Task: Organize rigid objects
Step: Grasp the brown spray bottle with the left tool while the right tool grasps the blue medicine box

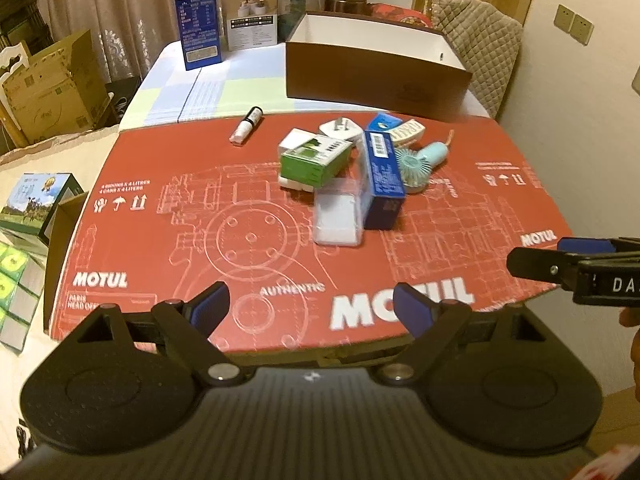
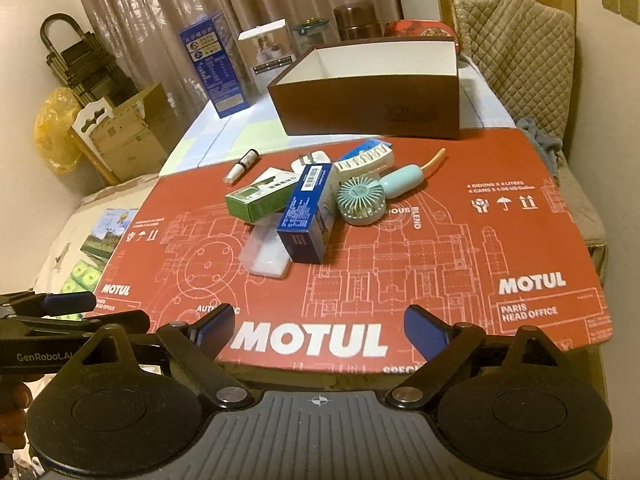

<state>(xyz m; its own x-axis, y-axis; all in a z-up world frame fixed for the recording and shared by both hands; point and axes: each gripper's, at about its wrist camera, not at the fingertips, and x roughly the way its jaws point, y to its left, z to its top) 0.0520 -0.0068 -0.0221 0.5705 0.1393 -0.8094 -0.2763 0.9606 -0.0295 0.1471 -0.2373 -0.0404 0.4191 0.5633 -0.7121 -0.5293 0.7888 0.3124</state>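
Pile mid red Motul cardboard sheet: 1 green box, 1 blue box, 1 clear plastic case, 1 mint handheld fan, 1 white charger plug. 1 small tube apart, left. 1 open brown box behind. L tongs & R tongs both released, hold nothing.

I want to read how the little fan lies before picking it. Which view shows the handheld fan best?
The right wrist view: the handheld fan shows its whole round grille and handle unobstructed. In the left wrist view the fan is partly hidden behind the blue box.
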